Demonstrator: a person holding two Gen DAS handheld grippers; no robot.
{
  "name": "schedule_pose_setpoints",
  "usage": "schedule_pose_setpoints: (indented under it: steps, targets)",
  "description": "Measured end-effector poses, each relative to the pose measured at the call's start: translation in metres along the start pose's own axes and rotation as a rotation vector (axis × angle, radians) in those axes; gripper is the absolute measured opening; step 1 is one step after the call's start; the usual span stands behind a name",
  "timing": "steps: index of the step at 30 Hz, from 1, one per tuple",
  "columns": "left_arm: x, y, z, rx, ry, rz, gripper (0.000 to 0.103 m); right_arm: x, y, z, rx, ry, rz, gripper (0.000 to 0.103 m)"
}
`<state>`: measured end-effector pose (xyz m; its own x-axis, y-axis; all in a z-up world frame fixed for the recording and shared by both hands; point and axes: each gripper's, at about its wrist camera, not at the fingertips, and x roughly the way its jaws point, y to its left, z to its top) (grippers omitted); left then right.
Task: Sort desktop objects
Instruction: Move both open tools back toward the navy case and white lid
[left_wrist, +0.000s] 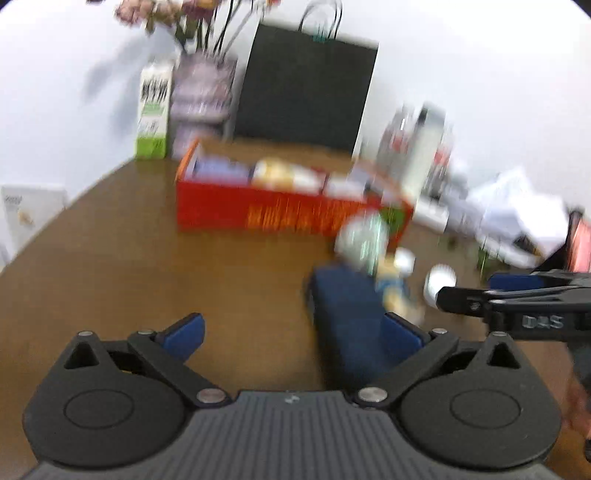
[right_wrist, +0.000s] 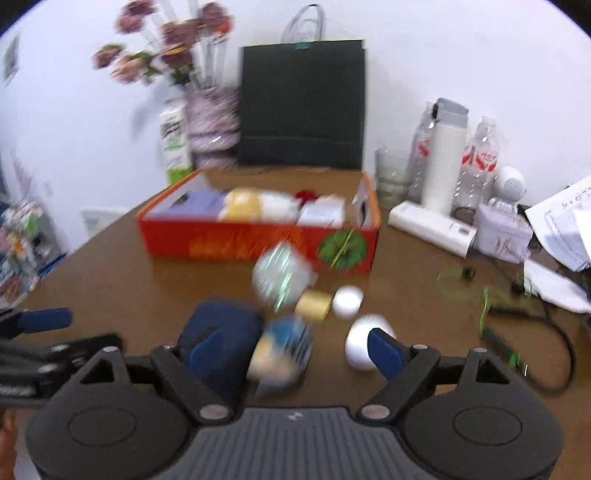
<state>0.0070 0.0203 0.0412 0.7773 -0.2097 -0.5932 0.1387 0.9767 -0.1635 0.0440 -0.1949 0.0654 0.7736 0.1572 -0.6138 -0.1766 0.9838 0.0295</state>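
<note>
An orange-red box (right_wrist: 258, 240) holding several packets stands mid-table, also in the left wrist view as the red box (left_wrist: 258, 210). In front of it lie a navy pouch (right_wrist: 221, 328), a blurred blue-and-yellow round item (right_wrist: 284, 350), a gold cylinder (right_wrist: 314, 304), a white ball (right_wrist: 347, 301), a white egg-shaped item (right_wrist: 356, 339) and a clear greenish packet (right_wrist: 280, 277). My right gripper (right_wrist: 295, 349) is open; the blue-and-yellow item lies between its fingers, untouched. My left gripper (left_wrist: 293, 334) is open over bare table beside the navy pouch (left_wrist: 347, 314).
At the back stand a black paper bag (right_wrist: 301, 107), a vase of flowers (right_wrist: 212, 122) and a carton (right_wrist: 173, 144). Bottles, a white flask (right_wrist: 443, 162), a glass, papers (right_wrist: 565, 221) and cables (right_wrist: 535, 325) crowd the right side. The wooden table (left_wrist: 129, 258) curves off at left.
</note>
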Motion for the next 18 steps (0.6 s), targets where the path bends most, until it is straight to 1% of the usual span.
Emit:
schedule_pose_setpoints:
  steps: [2, 4, 6, 8, 10, 11, 14, 16, 18]
  targets:
    - [-0.01, -0.003, -0.019, 0.024, 0.016, -0.016, 0.103, -0.012, 0.006, -0.024, 0.025, -0.002, 0.018, 0.085]
    - [-0.023, -0.003, -0.037, 0.02, -0.002, -0.011, 0.103, -0.026, 0.009, -0.044, 0.045, -0.029, 0.013, 0.085]
    - [-0.033, -0.004, -0.049, 0.019, -0.017, 0.011, 0.103, -0.04, 0.01, -0.063, 0.069, -0.078, -0.032, 0.085]
    - [-0.04, -0.005, -0.058, 0.029, -0.042, 0.034, 0.103, -0.051, 0.009, -0.077, 0.063, -0.109, -0.061, 0.085]
    - [-0.047, -0.007, -0.063, 0.048, -0.059, 0.051, 0.103, -0.058, 0.008, -0.086, 0.042, -0.12, -0.104, 0.085]
    - [-0.05, -0.008, -0.064, 0.059, -0.068, 0.059, 0.103, -0.062, 0.007, -0.09, 0.048, -0.118, -0.109, 0.085]
    - [-0.05, -0.01, -0.064, 0.062, -0.069, 0.069, 0.103, -0.068, -0.001, -0.101, 0.093, -0.112, -0.078, 0.085]
    - [-0.046, -0.011, -0.063, 0.042, -0.046, 0.055, 0.103, -0.069, -0.004, -0.107, 0.102, -0.105, -0.087, 0.085]
    - [-0.043, -0.014, -0.063, 0.037, -0.021, 0.023, 0.103, -0.071, -0.007, -0.112, 0.112, -0.096, -0.101, 0.085]
